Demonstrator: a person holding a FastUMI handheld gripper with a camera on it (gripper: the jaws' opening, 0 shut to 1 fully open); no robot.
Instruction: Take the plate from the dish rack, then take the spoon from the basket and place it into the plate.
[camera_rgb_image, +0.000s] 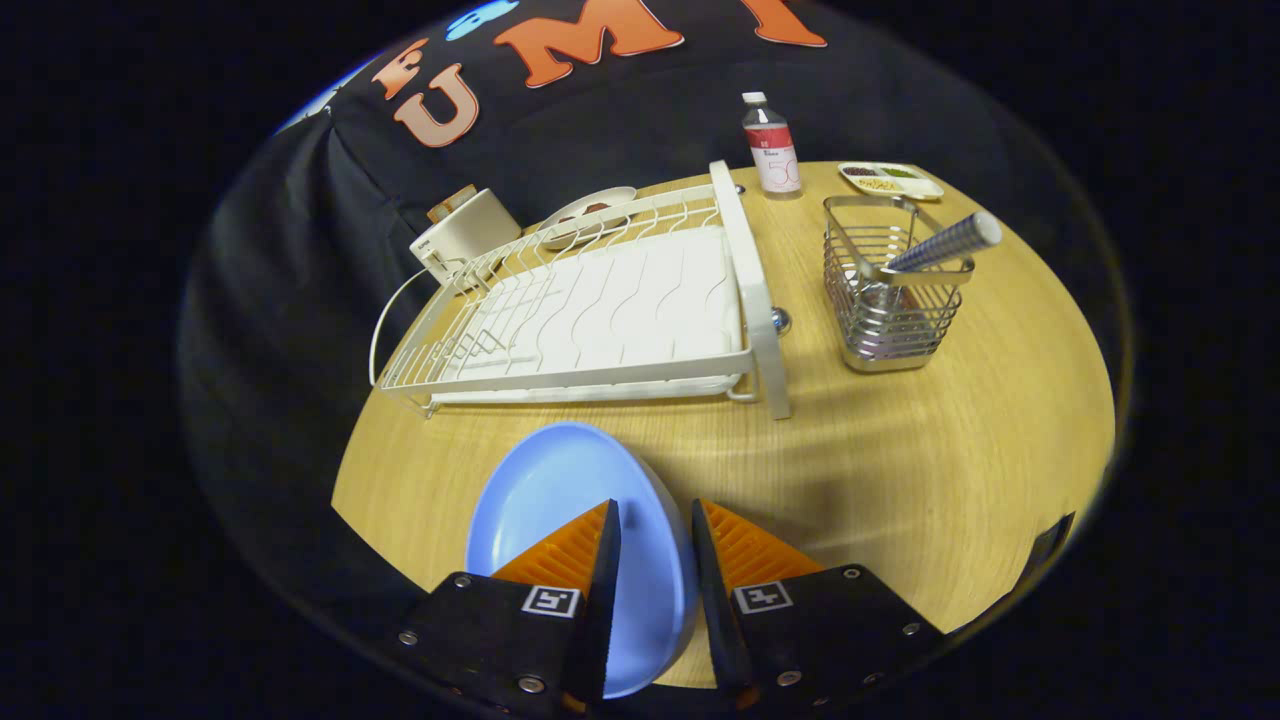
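Blue plate (560, 490): I've got it edge-on between the fingers, rim in the gap, held above the table.
Gripper (655, 515): jaws clamped on the plate rim, one finger each side.
Wooden table (900, 460): bare patch just ahead of my fingers.
Dish rack (600, 310): white, beyond the plate, no dishes in its slots.
Wire basket (890, 290): right of the rack, well apart from my fingers; spoon (945, 245) stands in it, handle leaning out over the rim.
Behind the rack: bottle (771, 150), small tray of food (890, 180), white plate (585, 215), white box (465, 235).
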